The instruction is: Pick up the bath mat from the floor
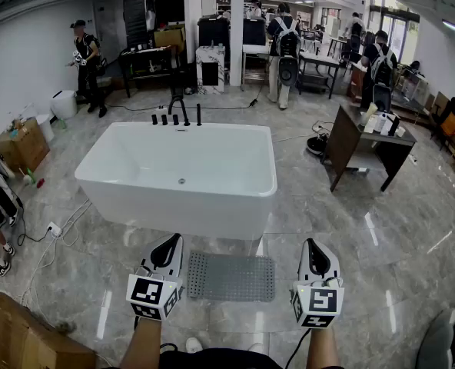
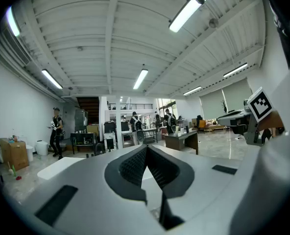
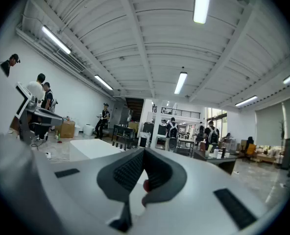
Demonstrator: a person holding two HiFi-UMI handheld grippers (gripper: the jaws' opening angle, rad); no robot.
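Note:
A grey studded bath mat (image 1: 230,276) lies flat on the marble floor in front of the white bathtub (image 1: 183,175). My left gripper (image 1: 167,246) hangs just left of the mat, shut and holding nothing. On the mat's right side my right gripper (image 1: 313,252) is also shut and empty. Both point forward and level, well above the floor. In the left gripper view the left gripper (image 2: 146,149) has its pads (image 2: 132,166) meeting at the tip, with the right gripper's marker cube (image 2: 259,104) at the right. The right gripper (image 3: 144,152) looks the same in its own view.
A dark desk (image 1: 363,141) stands to the right of the tub. Cardboard boxes (image 1: 24,144) and a power strip with cables (image 1: 53,228) sit at the left. Several people (image 1: 286,44) stand at workbenches at the back of the room. Another box (image 1: 28,337) is near my left foot.

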